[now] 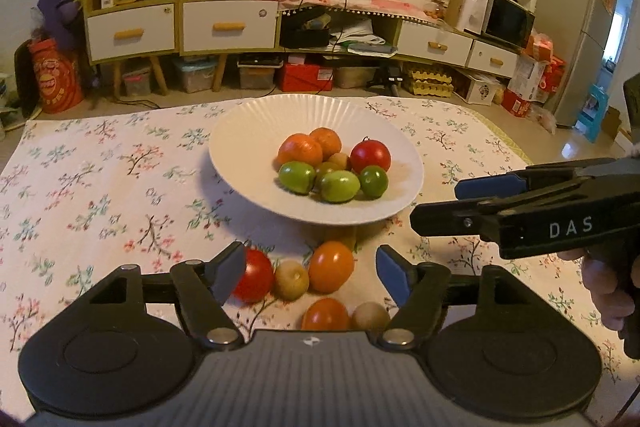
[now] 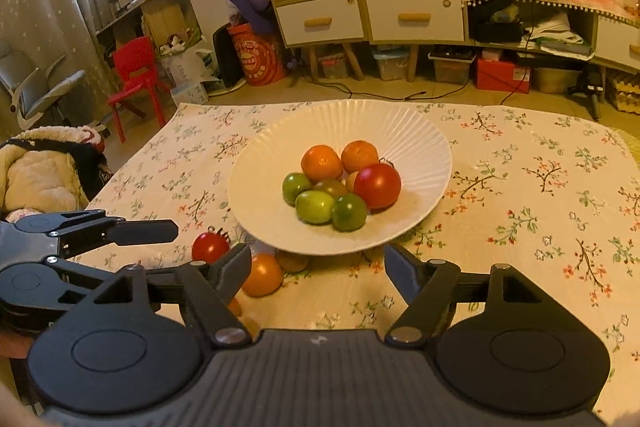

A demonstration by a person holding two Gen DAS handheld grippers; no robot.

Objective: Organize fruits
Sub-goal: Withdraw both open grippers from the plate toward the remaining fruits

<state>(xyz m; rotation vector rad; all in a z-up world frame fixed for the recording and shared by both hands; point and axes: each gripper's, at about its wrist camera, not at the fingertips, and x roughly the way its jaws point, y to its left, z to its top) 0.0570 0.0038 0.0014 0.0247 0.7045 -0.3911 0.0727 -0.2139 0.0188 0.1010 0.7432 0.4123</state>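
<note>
A white ribbed plate (image 1: 248,143) (image 2: 400,123) on the floral tablecloth holds several fruits: oranges (image 1: 301,149), a red tomato (image 1: 371,155) and green fruits (image 1: 338,185). Loose fruit lies in front of the plate: a red tomato (image 1: 256,275) (image 2: 209,247), a tan fruit (image 1: 291,279), an orange fruit (image 1: 331,265) (image 2: 262,275), another orange fruit (image 1: 325,315) and a second tan fruit (image 1: 370,315). My left gripper (image 1: 310,273) is open and empty over the loose fruit. My right gripper (image 2: 318,269) is open and empty at the plate's near edge; it also shows in the left wrist view (image 1: 436,205).
The floral tablecloth (image 1: 100,187) covers the table. Behind it stand cabinets with drawers (image 1: 228,27), storage boxes on the floor, a fridge (image 1: 576,27) at right, and a red chair (image 2: 136,83) and a padded bundle (image 2: 40,179) at left.
</note>
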